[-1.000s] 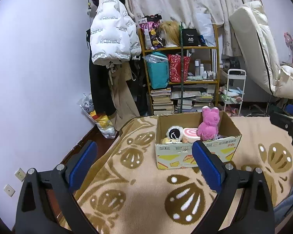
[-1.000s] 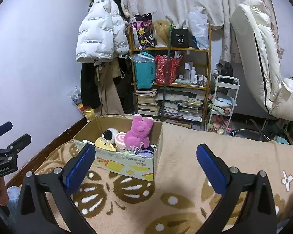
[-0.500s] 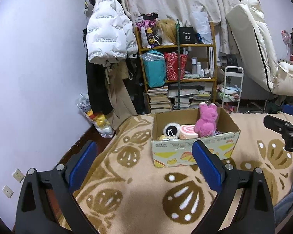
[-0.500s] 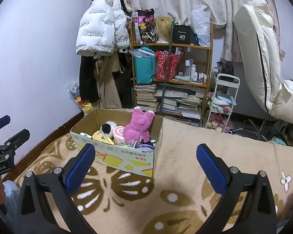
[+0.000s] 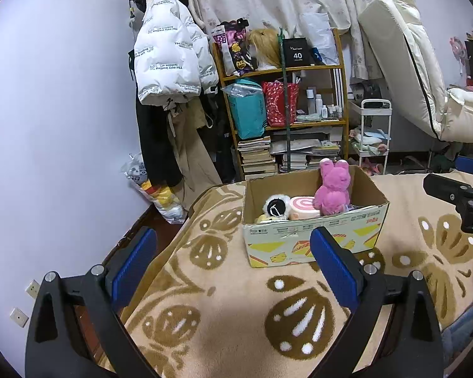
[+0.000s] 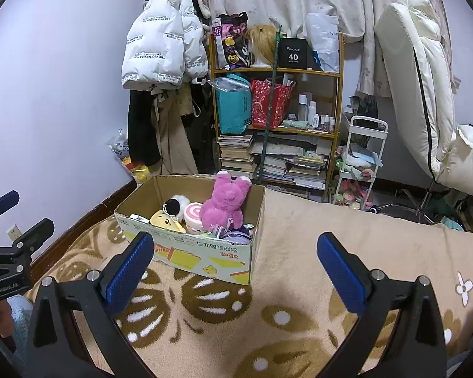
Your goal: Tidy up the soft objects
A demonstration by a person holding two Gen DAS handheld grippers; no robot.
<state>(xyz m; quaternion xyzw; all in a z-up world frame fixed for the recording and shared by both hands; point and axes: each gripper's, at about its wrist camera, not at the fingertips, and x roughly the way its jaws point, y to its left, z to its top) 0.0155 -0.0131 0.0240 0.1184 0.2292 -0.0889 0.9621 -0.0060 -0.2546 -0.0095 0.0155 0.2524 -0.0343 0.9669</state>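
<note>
A cardboard box stands on the beige patterned blanket. Inside it sit a pink plush animal, a pink swirl roll cushion, a black-and-white fluffy toy and a yellow plush. My left gripper is open and holds nothing, hovering in front of the box's left corner. My right gripper is also open with nothing in it, in front of the box's right end. Each gripper shows at the edge of the other's view.
Behind the bed stand a wooden shelf full of books and bags, a coat rack with a white puffer jacket, a small white cart and a cream recliner. The blanket's left edge drops to the floor by the wall.
Both grippers have drawn back slightly and lifted; the box now appears a little farther away and lower in each view. Both stay open and the toys have not moved.
</note>
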